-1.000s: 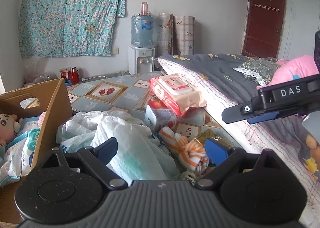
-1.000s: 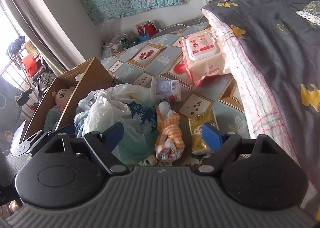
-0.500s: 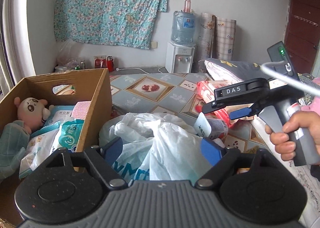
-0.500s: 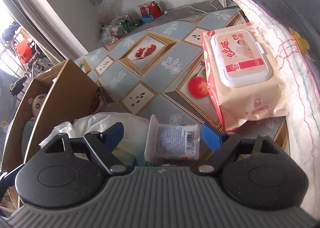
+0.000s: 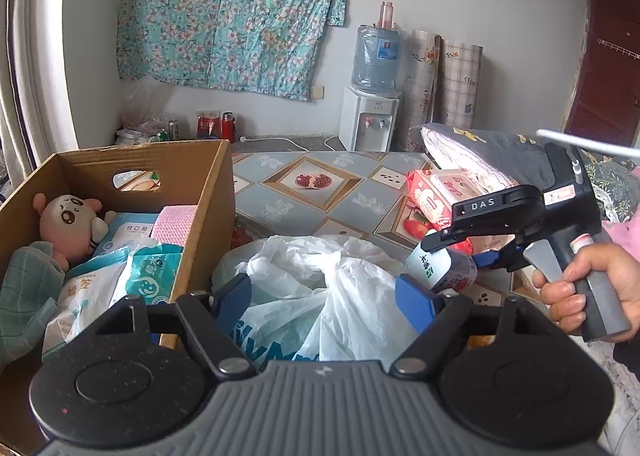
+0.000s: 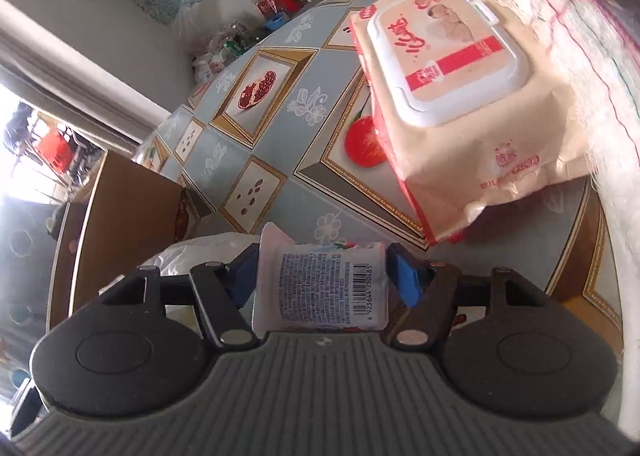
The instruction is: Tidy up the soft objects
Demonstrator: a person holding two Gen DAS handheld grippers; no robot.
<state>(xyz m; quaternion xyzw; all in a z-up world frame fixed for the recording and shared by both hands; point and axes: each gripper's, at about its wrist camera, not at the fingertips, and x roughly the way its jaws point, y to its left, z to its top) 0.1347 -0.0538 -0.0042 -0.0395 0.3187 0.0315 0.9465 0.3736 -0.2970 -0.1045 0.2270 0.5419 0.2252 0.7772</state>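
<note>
— Closing my right gripper (image 6: 322,280) on the small tissue pack (image 6: 320,288); it sits between the blue pads, which look to touch both its ends.

— Where is it?

— On the plastic bag (image 5: 320,296), beside the cardboard box (image 5: 208,191).

— And your left gripper (image 5: 324,296)?

— It's narrowing, nothing gripped, hovering over that bag.

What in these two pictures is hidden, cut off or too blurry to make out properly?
- Left wrist view: what is inside the white plastic bag; its crumpled film hides it.
- Left wrist view: the lower cardboard box contents, under the plush toy and packs.
- Right wrist view: the bedding, blurred and cut off by the edge.
- Right wrist view: the small pack's front, turned away between the closing right gripper.
</note>
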